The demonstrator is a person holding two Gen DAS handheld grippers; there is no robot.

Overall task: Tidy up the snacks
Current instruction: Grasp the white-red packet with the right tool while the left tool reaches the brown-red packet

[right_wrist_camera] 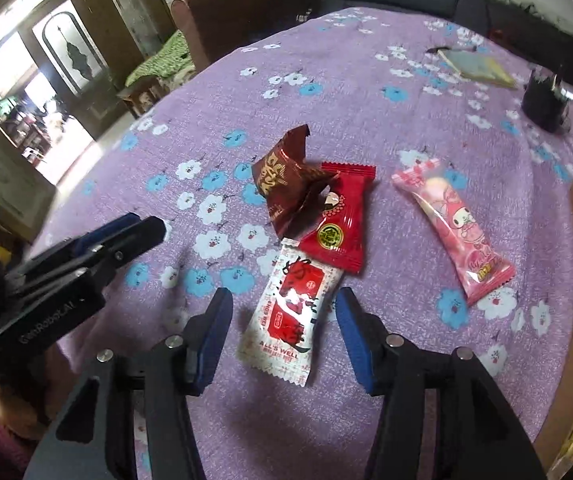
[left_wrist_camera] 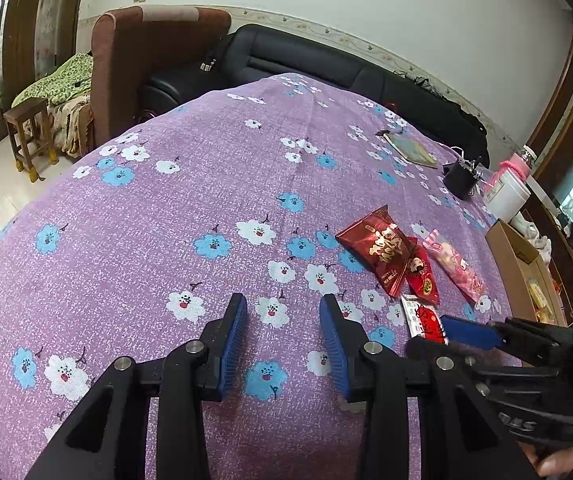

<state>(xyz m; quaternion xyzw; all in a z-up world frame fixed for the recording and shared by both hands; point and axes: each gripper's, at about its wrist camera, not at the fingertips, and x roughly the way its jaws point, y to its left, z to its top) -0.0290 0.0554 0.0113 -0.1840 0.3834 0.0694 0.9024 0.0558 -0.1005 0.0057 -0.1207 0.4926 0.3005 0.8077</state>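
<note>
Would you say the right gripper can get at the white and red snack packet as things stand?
Probably yes. The right gripper is open, with the white and red packet lying flat between its fingers on the purple tablecloth. Nothing covers the packet; only its far end meets the red packet.

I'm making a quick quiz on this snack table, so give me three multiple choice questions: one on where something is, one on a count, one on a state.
1. Where does the white snack packet lie?
A. between the right gripper's jaws
B. inside the cardboard box
C. on the sofa

2. How many snack packets lie on the purple tablecloth?
A. two
B. four
C. six

3. What is between the left gripper's jaws?
A. the pink packet
B. a notebook
C. nothing

Answers: 1 A, the jaws flank it without touching it. 2 B, dark red, bright red, white and pink. 3 C, only cloth shows between the open jaws.
</note>
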